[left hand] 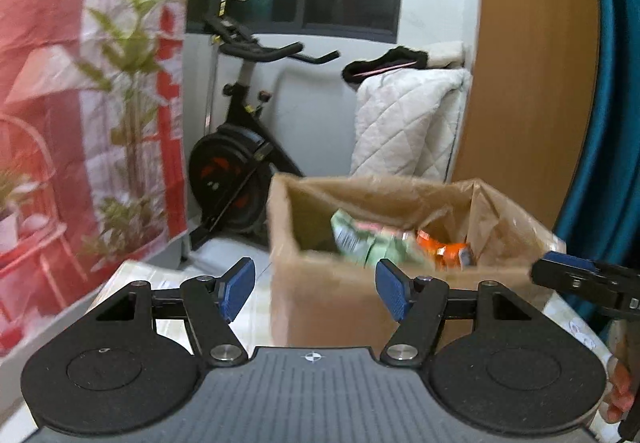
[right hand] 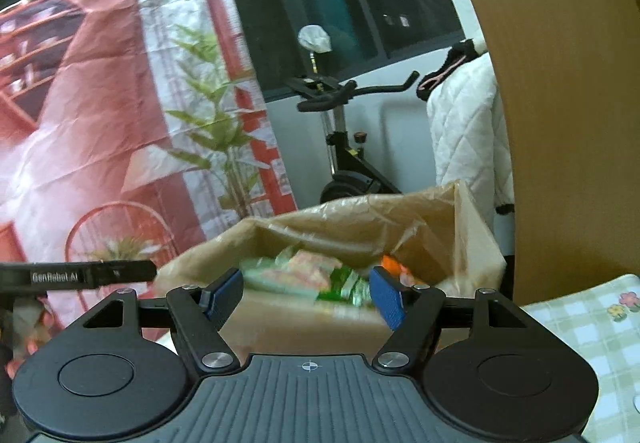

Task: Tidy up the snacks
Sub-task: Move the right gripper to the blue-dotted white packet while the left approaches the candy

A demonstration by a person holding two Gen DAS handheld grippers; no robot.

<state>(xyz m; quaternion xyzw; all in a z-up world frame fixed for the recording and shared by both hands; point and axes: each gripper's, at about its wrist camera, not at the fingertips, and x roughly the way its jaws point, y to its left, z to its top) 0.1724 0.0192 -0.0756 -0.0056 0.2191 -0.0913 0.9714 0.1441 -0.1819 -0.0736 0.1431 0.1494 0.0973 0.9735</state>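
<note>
Two grippers, left point(left hand: 316, 289) and right point(right hand: 306, 297), hover wide open and empty before one brown box point(left hand: 320, 291) holding green point(left hand: 360, 239) and orange snack packets point(left hand: 448, 251), too blurred to count.

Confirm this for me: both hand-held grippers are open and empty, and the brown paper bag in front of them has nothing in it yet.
Not quite. The left hand-held gripper and right hand-held gripper are both open and empty, but the brown paper bag is not empty: the right wrist view shows green snack packets and an orange packet inside it. The left wrist view shows the same.
</note>
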